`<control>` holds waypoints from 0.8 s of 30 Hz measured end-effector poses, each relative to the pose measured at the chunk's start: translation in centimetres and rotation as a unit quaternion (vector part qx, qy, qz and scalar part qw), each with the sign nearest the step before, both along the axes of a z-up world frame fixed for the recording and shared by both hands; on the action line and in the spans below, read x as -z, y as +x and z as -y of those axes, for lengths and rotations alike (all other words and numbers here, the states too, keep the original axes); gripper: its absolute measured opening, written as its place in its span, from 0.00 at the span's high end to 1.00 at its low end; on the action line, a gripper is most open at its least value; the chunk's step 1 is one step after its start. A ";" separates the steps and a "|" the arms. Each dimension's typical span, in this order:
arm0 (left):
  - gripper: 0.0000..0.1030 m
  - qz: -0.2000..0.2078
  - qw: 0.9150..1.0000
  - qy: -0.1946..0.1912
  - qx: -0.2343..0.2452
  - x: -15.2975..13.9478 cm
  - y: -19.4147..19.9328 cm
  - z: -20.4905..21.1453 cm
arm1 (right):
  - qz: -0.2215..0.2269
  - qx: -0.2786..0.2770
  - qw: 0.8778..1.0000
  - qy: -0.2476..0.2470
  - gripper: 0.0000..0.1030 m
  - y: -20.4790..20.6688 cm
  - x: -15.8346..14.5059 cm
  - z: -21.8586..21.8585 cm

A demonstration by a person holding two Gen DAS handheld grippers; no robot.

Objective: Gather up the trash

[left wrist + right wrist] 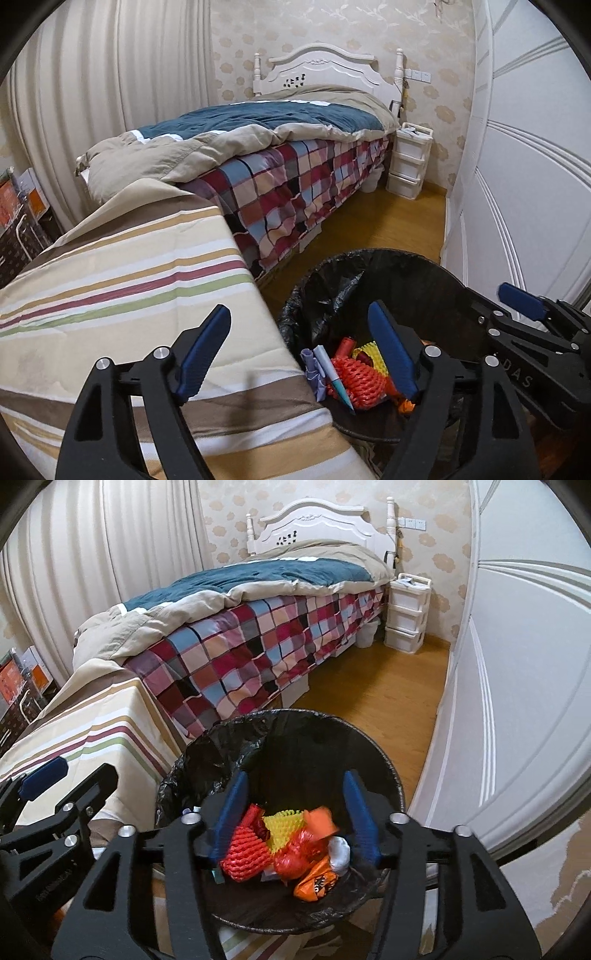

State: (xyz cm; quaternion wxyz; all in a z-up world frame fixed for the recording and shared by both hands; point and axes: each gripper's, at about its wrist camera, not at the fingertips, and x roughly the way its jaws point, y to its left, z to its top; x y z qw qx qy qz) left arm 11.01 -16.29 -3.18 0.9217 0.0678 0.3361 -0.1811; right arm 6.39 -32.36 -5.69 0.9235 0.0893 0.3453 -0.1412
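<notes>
We hold both grippers over a round trash bin [384,771] lined with a black bag [314,295]. The bin stands on the wooden floor [376,698], between a surface under a striped cloth [122,280] and a white wardrobe [524,686].

In the left wrist view, the left gripper [299,350] has its blue fingers wide apart and nothing is between the pads. One finger is over the striped cloth at 9 o'clock from the bin, the other finger is over the bin's opening. This view shows things that the other view hides: a pen with a teal tip [334,376] and a crumpled lilac paper [314,373], both at the near left side of the bin. The right gripper [517,299] comes in at 3 o'clock here.

In the right wrist view, the right gripper [295,816] is directly over the bin, jaws apart, and the pads press on nothing; the trash lies lower, in the gap between them. Here we see more of the pile: a red foam net [243,853], a yellow foam net [282,827], a red crumpled wrapper [299,853], an orange snack packet [314,882] and a white wad [340,853] at 4 o'clock of the pile. A blurred orange piece [321,823] is above the pile; we cannot tell if it rests there.

Both views show at 12 o'clock a bed [258,635] with a checked cover and a white drawer unit [406,613].
</notes>
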 end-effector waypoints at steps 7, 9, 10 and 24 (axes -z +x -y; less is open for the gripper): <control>0.18 -0.001 1.000 -0.010 -0.021 -0.4 -0.9 -2.2 | 0.011 0.005 1.000 -0.009 0.23 -1.4 -0.8 -0.9; 0.17 0.003 1.000 -0.009 -0.027 -0.6 -1.3 -2.8 | 0.013 0.004 1.000 -0.011 0.20 -1.7 -1.0 -1.3; 0.17 0.006 1.000 -0.009 -0.030 -0.7 -1.5 -3.1 | 0.015 0.002 1.000 -0.011 0.20 -1.9 -1.1 -1.6; 0.12 0.027 0.996 -0.007 -0.079 -2.4 -4.6 -7.7 | 0.038 -0.014 0.999 -0.029 0.10 -4.7 -3.6 -4.7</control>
